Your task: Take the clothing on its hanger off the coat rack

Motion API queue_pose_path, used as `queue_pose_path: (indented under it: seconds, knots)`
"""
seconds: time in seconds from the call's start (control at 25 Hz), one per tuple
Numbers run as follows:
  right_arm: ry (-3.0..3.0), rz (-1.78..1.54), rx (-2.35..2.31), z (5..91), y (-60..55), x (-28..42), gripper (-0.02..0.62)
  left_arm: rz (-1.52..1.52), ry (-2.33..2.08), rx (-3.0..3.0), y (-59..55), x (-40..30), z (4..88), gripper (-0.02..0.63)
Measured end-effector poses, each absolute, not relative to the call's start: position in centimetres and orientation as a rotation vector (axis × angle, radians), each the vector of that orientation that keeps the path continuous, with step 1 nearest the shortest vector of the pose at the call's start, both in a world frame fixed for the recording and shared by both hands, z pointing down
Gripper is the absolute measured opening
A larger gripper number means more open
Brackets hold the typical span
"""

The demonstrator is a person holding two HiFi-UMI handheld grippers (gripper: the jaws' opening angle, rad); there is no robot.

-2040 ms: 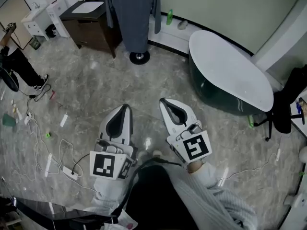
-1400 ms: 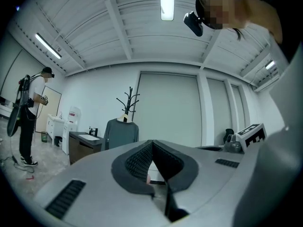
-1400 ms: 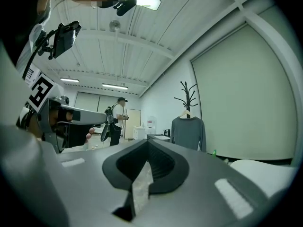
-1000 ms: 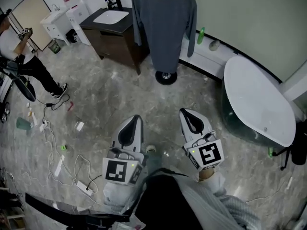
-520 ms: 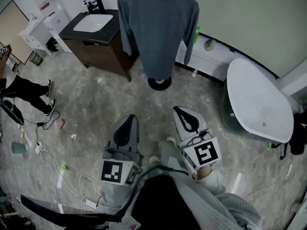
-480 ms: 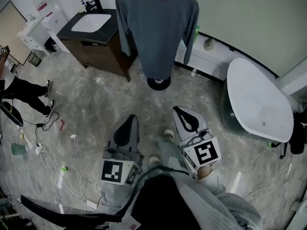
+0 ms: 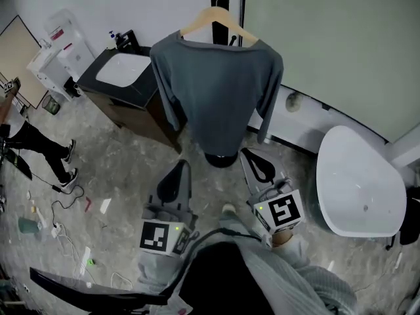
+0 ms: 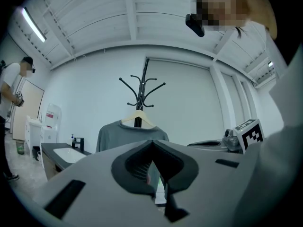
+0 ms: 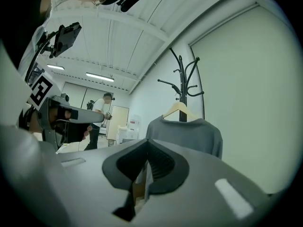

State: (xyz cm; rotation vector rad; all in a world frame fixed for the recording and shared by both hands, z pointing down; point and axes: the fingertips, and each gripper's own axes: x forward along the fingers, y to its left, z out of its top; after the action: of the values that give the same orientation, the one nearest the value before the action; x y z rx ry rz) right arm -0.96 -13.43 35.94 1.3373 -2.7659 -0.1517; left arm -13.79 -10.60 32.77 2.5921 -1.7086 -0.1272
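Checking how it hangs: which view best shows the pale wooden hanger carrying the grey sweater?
Head view: the pale wooden hanger appears largest, with both arms clear above the grey sweater. The left and right gripper views show that hanger small and distant.

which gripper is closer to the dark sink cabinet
Left. The left gripper hangs short of the sink cabinet, off its right corner; the right gripper is farther over, beyond the hanging grey sweater, toward the white bathtub.
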Motion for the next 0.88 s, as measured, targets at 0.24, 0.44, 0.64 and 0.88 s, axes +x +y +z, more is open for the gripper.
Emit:
queue_pose_path:
  seconds: [0.24, 0.44, 0.64, 0.88]
  knots:
    - [-2.788, -0.182, 1.307, 33.7, -22.7, 1.1, 0.002, -0.126, -1.768, 2.548, -19.4, -11.9, 31.2, 0.005]
    - [-2.767, -0.081, 1.314, 35.6, -26.7, 1.9, 0.000, -0.075, -1.761, 2.521, -24.1, -11.6, 32.2, 0.005]
    - [-2.753, -0.055, 1.352, 37.6, -32.3, 0.6, 0.002, -0.077, -1.740, 2.524, -30.2, -13.5, 34.1, 0.005]
    - [-2.753, -0.194, 1.435, 34.1, -36.8, -2.0, 0.000, -0.160, -1.676, 2.599, -36.2, -16.5, 32.3, 0.005]
